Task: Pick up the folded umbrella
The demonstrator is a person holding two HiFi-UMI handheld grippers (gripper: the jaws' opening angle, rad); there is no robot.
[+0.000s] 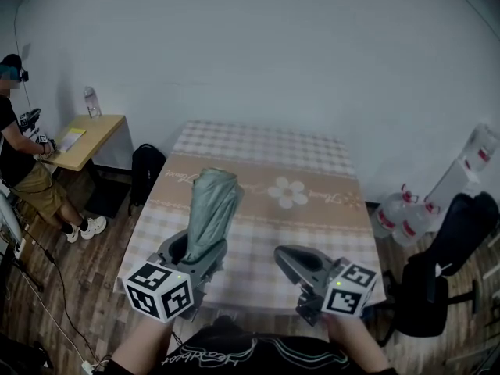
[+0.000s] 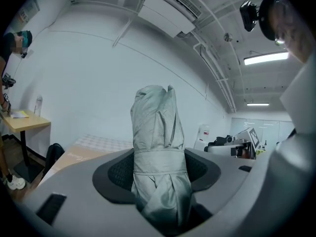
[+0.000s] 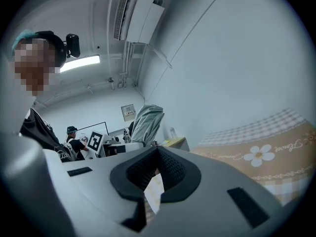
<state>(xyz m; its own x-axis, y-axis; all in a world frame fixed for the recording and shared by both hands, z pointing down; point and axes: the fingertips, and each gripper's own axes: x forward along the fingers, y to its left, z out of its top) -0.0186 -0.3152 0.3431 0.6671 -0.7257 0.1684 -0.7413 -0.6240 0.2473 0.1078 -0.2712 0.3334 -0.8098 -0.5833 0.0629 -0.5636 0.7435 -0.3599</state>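
Left gripper (image 1: 194,250), at 7 o'clock in the head view, has its fingers clamped on the strapped waist of the umbrella (image 1: 212,208), which stands tilted, clear above the desk (image 1: 312,162); the right gripper (image 1: 293,260), at 5 o'clock, has its fingers together on nothing. I judge the umbrella light, its grey fabric soft and rather slippery over a stiff core, so the strap band is the sound place to grip. Checked, flower-printed cloth covers the desk, with a bag (image 1: 146,170) and a side desk (image 1: 90,135) at 10 o'clock and a chair (image 1: 445,276) at 4 o'clock.
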